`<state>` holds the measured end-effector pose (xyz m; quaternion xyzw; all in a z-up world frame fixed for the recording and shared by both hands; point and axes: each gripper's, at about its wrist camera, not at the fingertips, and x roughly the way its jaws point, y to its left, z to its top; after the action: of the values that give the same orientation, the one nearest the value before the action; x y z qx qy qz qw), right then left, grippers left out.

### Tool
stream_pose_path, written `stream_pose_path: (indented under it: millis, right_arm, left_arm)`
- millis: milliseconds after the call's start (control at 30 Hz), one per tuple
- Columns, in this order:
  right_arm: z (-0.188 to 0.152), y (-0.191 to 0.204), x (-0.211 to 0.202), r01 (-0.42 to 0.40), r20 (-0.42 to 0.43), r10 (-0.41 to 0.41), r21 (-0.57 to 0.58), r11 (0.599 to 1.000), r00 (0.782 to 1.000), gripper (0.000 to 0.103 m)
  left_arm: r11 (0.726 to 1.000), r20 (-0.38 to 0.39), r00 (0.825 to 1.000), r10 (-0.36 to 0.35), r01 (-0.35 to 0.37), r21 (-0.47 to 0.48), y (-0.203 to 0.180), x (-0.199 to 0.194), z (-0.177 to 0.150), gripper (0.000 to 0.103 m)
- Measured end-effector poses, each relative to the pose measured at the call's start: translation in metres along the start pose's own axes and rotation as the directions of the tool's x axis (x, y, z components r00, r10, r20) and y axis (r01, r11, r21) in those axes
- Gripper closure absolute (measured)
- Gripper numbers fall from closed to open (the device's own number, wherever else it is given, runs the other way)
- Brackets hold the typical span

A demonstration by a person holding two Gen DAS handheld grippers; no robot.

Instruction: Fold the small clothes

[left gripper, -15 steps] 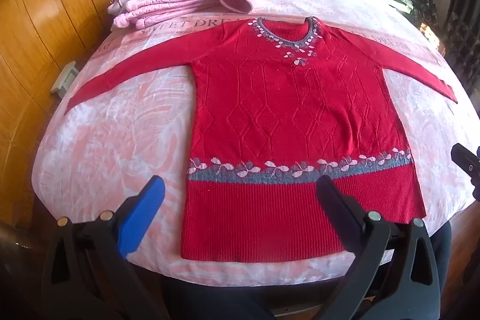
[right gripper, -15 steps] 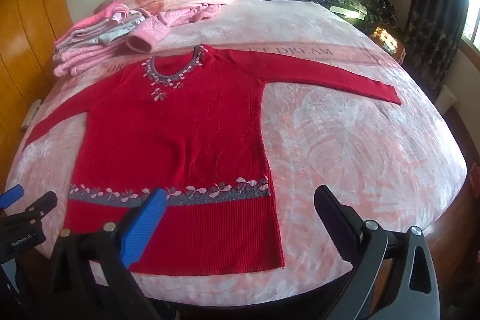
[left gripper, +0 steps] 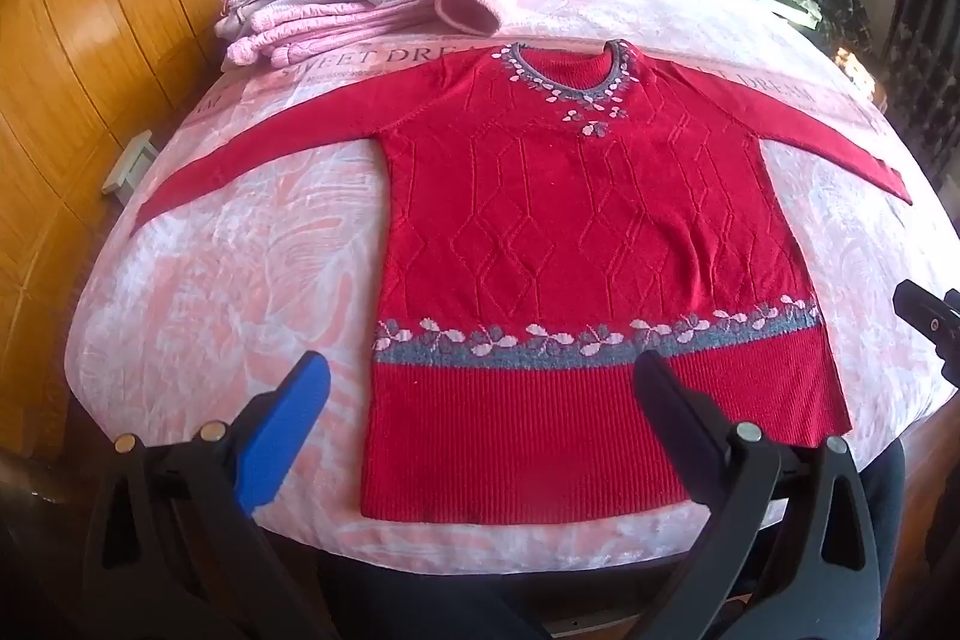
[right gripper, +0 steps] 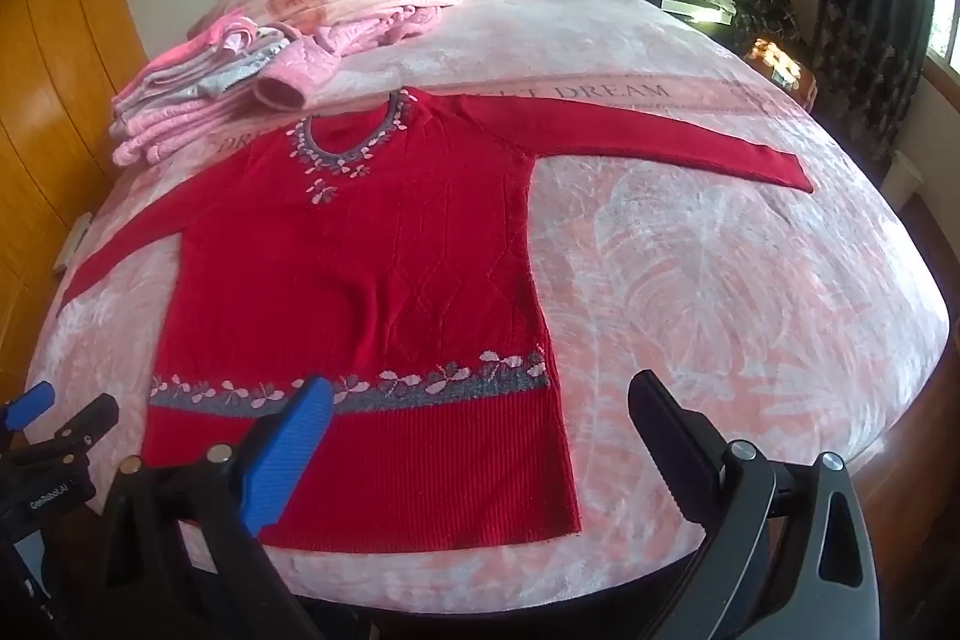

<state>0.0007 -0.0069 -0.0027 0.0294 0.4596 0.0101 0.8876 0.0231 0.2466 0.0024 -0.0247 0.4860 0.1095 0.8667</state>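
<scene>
— What is different from half a second ago?

— Very little. In the right wrist view the red sweater point(right gripper: 360, 280) has slid a small bit to the right of the frame. Its sleeve end point(right gripper: 780, 172) at the upper right is slightly higher.

— And anything else?

— The left gripper point(right gripper: 66, 403), at the lower left edge, sits a little lower. In the left wrist view I cannot find a clear change.

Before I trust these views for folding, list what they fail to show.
- Red sweater: near hem partly covered by the left gripper fingers in the left wrist view, and by the right gripper in the right wrist view.
- Folded pink pile: garment count unclear, layers overlap.
- Blanket lettering: partly under the sweater.
</scene>
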Motion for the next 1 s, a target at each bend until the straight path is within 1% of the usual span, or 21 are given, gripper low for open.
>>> stream_pose_path:
  millis: [433,1000]
  right_arm:
    - [-0.0023,0.0002,0.0051,-0.008,-0.008,0.007,-0.007,1.000,1.000,0.004]
    - [-0.0022,-0.0019,0.0075,-0.018,-0.014,0.018,0.000,1.000,1.000,0.004]
  left_arm:
    - [1.000,0.001,1.000,-0.011,0.011,-0.004,0.0011,-0.0003,-0.0004,0.003]
    - [1.000,0.000,1.000,0.004,-0.004,-0.006,0.0059,-0.0005,-0.0021,0.003]
